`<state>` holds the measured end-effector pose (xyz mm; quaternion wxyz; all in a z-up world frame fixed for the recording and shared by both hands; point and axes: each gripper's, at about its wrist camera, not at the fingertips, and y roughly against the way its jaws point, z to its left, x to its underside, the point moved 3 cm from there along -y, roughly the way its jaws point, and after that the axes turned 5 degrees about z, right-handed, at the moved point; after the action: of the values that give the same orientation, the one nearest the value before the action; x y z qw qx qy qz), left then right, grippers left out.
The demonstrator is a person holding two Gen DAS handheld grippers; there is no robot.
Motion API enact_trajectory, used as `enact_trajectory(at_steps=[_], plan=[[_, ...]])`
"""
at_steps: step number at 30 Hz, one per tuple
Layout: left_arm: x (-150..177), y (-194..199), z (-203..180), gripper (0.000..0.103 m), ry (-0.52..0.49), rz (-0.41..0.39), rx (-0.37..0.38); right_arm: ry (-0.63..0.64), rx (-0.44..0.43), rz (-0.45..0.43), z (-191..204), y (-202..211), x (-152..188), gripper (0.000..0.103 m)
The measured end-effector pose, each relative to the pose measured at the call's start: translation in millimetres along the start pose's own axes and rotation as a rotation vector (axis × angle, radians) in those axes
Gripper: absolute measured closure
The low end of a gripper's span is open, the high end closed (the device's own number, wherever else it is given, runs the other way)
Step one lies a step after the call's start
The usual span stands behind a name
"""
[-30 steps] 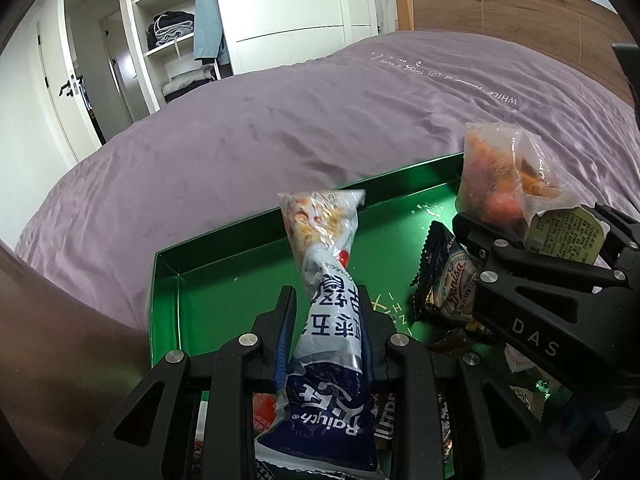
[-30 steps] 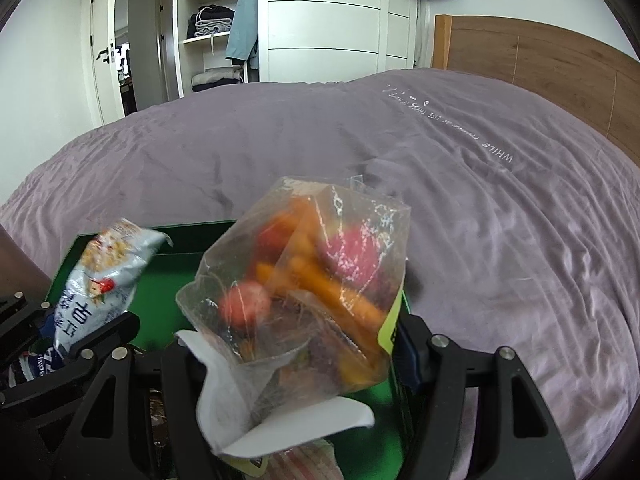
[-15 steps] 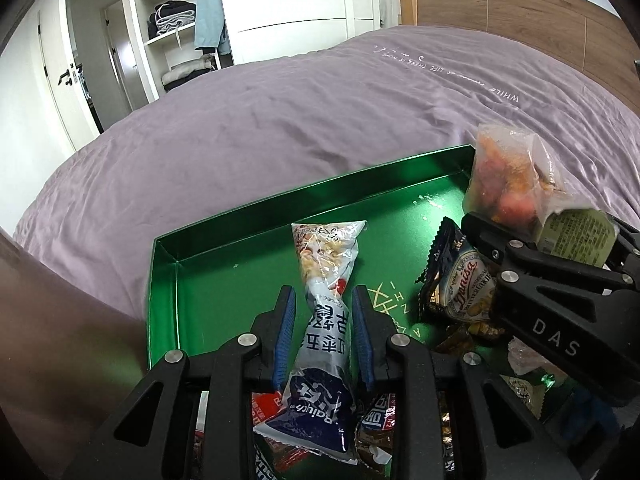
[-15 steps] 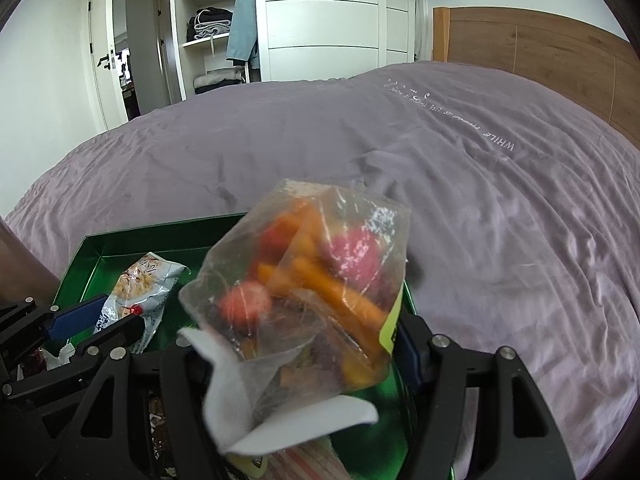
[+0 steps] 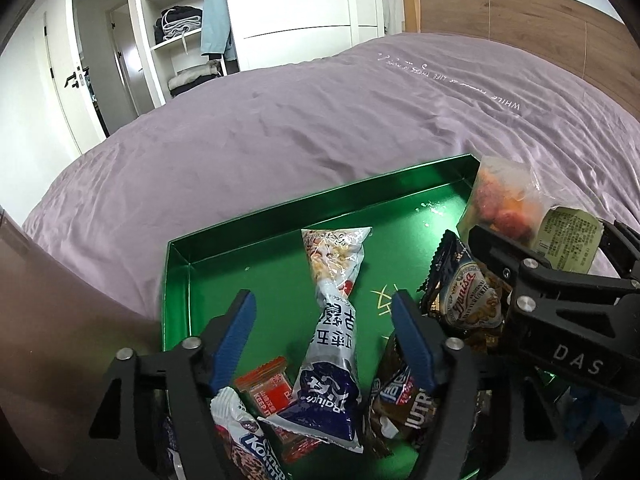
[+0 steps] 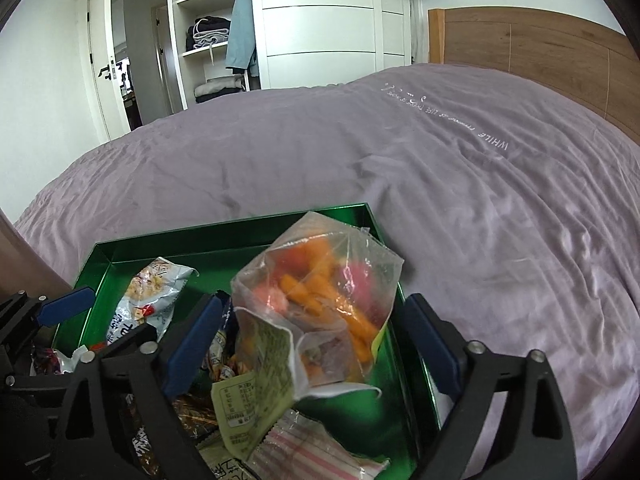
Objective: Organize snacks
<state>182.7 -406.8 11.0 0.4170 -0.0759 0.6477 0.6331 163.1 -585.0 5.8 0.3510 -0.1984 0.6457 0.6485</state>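
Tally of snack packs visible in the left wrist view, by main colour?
Blue and white: 2, Baiyu pack, Korean-label pack
Red-orange: 1, sachet
Dark: 2, Danisa pack, brown pack
Clear: 1, candy bag
Total: 6

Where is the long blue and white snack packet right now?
In the left wrist view the blue and white snack packet lies in the green tray, between the open left gripper's fingers, with the Gunisa packet on its right.
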Motion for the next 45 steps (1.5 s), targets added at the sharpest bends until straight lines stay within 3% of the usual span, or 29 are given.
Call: enact_trajectory(at_steps=[2, 20, 42, 45], plan=[[0, 2, -1, 0.028, 0.001, 0.002, 0.008, 0.001, 0.004, -0.007, 0, 4, 0, 0.0], [4, 44, -12, 0.027, 0.017, -0.011, 0.08, -0.009, 0.057, -0.106, -12, 80, 7, 0.0], [58, 131, -16, 0.027, -0.006, 0.003, 0.127, 0.031, 0.152, -0.11, -13, 178, 43, 0.0], [68, 143, -12, 0.015, -0.006, 0.001, 0.134, 0.031, 0.148, -0.108, -8, 188, 53, 0.0]])
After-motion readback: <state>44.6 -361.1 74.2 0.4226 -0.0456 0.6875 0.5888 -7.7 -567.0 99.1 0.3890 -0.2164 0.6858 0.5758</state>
